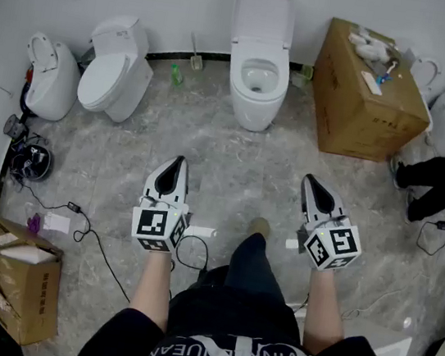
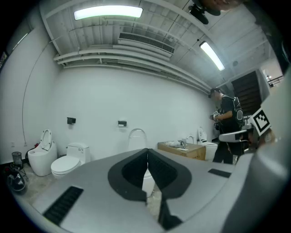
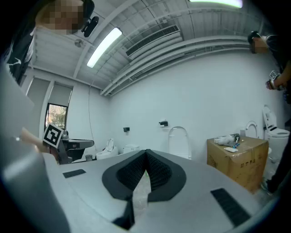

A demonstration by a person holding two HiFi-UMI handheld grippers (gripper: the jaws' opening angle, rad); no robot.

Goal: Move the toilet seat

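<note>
Where the floor is seen from above in the head view, the left gripper (image 1: 178, 163) and the right gripper (image 1: 308, 181) are held side by side, both pointed to 12 o'clock; the white toilet (image 1: 254, 113) is stood there against the wall, well apart from both; its lid (image 1: 264, 9) is tipped up, and the toilet seat (image 1: 257, 94) seems to be laid down round the bowl, though this is hard to tell; a brown box (image 1: 366, 103) is set at 1 o'clock, and another toilet (image 1: 114, 74) at 11 o'clock; the grippers are likely aimed this way so the seat can be met head on.

In the left gripper view, the jaws are seen pressed tight together with nothing between them; the white toilet is spotted just over the tips, at 12 o'clock, far off.

In the right gripper view, the jaws are clenched too, and nothing is gripped; the raised lid is seen a little to 1 o'clock of the tips, and the box at 3 o'clock; the task is judged to be only at its start, since the seat is not yet touched; the jaws must be opened before it can be taken.
</note>
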